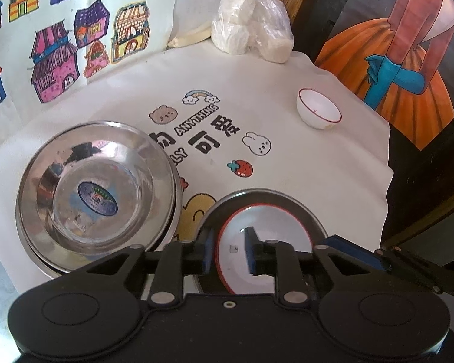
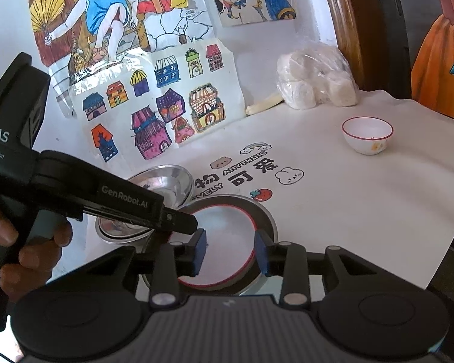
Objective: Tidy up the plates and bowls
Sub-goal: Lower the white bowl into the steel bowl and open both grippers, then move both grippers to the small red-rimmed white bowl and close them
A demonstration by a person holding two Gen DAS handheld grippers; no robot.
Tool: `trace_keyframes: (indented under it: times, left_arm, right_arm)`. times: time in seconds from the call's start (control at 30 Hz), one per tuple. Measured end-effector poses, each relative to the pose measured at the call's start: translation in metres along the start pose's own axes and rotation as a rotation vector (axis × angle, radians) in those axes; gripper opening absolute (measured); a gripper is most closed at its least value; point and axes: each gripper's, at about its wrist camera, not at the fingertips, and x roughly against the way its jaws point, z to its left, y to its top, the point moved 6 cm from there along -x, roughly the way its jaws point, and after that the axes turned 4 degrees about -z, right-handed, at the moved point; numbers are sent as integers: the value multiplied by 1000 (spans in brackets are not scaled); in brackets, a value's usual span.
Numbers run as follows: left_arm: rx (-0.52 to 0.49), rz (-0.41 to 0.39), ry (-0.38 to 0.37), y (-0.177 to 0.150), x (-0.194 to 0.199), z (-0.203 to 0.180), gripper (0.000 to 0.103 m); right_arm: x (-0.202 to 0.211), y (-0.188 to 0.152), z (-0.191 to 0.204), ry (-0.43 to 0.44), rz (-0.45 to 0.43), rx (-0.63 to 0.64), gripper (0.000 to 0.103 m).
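A white dish with a red rim (image 1: pixel 275 224) (image 2: pixel 224 233) lies inside a steel plate (image 1: pixel 302 208) (image 2: pixel 266 214) at the near middle of the cloth. My left gripper (image 1: pixel 230 249) is open and straddles the dish's left rim, one pad outside and one inside, with a gap on each side. My right gripper (image 2: pixel 230 252) is open over the dish's near part, its pads wide apart. A stack of steel bowls (image 1: pixel 97 193) (image 2: pixel 166 184) sits to the left. A small white bowl with a red rim (image 1: pixel 319 112) (image 2: pixel 367 134) stands far right.
A printed white cloth (image 1: pixel 287 157) covers the table and ends at a dark drop on the right. A plastic bag of white lumps (image 1: pixel 251 30) (image 2: pixel 314 84) sits at the back. Drawings (image 1: pixel 60 45) lean on the wall. A hand (image 2: pixel 30 242) holds the left tool.
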Motion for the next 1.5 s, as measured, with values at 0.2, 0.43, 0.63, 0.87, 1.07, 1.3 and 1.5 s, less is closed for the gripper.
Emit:
trace_keyframes:
  times: [0.2, 0.43, 0.63, 0.87, 1.07, 1.3, 1.5]
  left_arm:
    - [-20, -42, -7, 13, 5, -8, 53]
    - [-50, -96, 26, 28, 4, -18, 87]
    - [-47, -102, 106, 43, -11, -20, 100]
    - [-66, -69, 139, 58, -33, -34, 102]
    - [-103, -49, 155, 76, -54, -54, 102]
    - [-121, -61, 145, 109, -87, -75, 102]
    - [-116, -50, 150, 136, -127, -91, 102]
  right_arm:
    - [5, 4, -2, 7, -32, -7, 68]
    - [10, 11, -19, -22, -83, -35, 101]
    - [11, 13, -48, -78, -87, -62, 103]
    - [12, 12, -84, -138, -105, -111, 103]
    - [9, 16, -120, -207, -117, -149, 103]
    - [6, 33, -169, -336, -166, -166, 103]
    - [-3, 51, -200, -389, -203, -167, 103]
